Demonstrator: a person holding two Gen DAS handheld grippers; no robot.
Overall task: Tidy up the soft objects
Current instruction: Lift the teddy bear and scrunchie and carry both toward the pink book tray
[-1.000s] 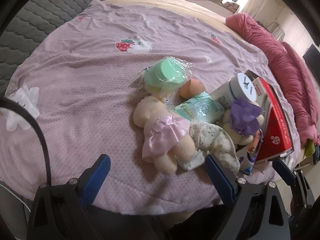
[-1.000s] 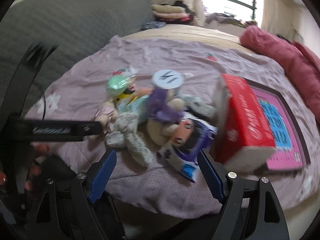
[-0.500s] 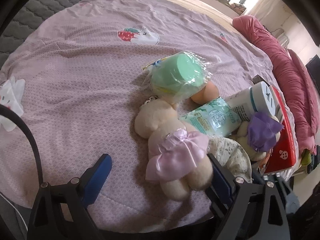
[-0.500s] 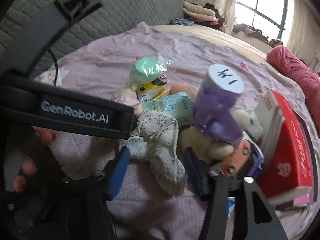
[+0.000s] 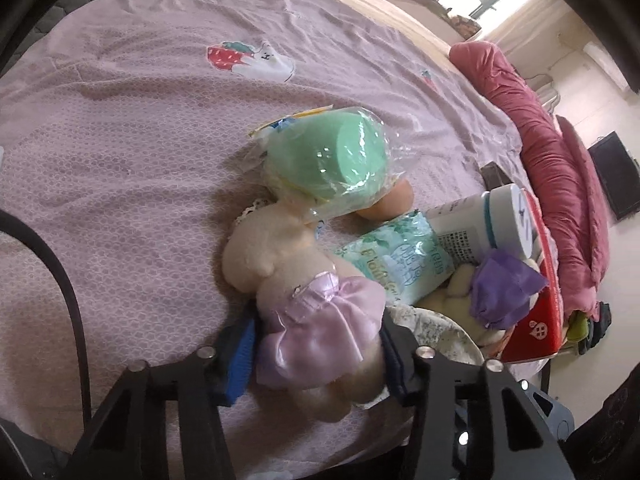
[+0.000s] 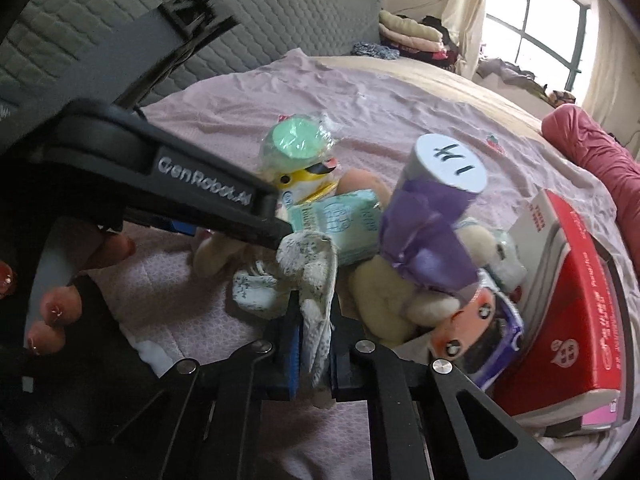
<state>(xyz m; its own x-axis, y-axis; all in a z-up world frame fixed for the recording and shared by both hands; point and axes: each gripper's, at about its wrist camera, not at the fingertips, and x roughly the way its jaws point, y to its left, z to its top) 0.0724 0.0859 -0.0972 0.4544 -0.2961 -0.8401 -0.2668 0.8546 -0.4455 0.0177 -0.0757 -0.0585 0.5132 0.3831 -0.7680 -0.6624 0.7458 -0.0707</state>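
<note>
A cream plush doll [image 5: 288, 268] in a glossy lilac satin skirt is squeezed between the pads of the left gripper [image 5: 316, 354], whose jaws have just been closing, at the near edge of a mauve dotted bedspread [image 5: 120, 152]. A limp speckled white cloth [image 6: 316, 280] is pinched in the right gripper [image 6: 314, 354], its jaws just drawn nearly together. Just beside lie a film-wrapped green cup [image 5: 340, 160], a crinkly tissue pack [image 5: 400, 264] and a red box [image 6: 568, 312].

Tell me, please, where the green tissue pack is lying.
In the left wrist view the green tissue pack lies right of centre on the bed, between the cream plush toy and the white canister.
</note>
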